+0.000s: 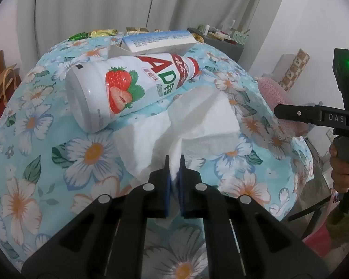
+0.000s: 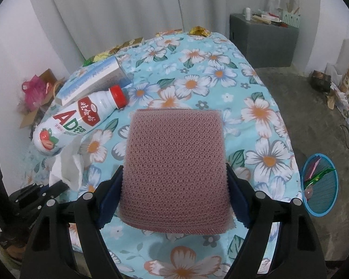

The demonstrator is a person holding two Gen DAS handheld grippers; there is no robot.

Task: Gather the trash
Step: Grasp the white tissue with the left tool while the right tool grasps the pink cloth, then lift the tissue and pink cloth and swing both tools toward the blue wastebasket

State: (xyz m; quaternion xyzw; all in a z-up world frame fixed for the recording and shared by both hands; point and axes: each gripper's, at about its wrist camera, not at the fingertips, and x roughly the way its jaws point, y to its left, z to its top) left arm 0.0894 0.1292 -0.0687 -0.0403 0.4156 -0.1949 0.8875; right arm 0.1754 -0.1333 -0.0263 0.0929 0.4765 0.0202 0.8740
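Observation:
My left gripper (image 1: 174, 160) is shut on a corner of a crumpled white tissue (image 1: 197, 121) that lies on the floral tablecloth (image 1: 35, 125). Just beyond the tissue, a white strawberry drink bottle (image 1: 118, 90) with a red cap rests on its side. A blue and white carton (image 1: 158, 40) lies behind it. In the right wrist view, my right gripper (image 2: 174, 168) stands wide, with both pads pressed on the sides of a pink mesh pad (image 2: 174, 139) held a little above the cloth. The bottle (image 2: 81, 121) and tissue (image 2: 67, 169) lie to its left.
A blue basket (image 2: 330, 211) with a few wrappers in it stands on the floor beyond the table's right edge. Shiny candy wrappers (image 2: 199, 30) lie along the far edge. A grey cabinet (image 2: 263, 41) stands at the back right, and bags and boxes (image 2: 35, 93) sit on the left floor.

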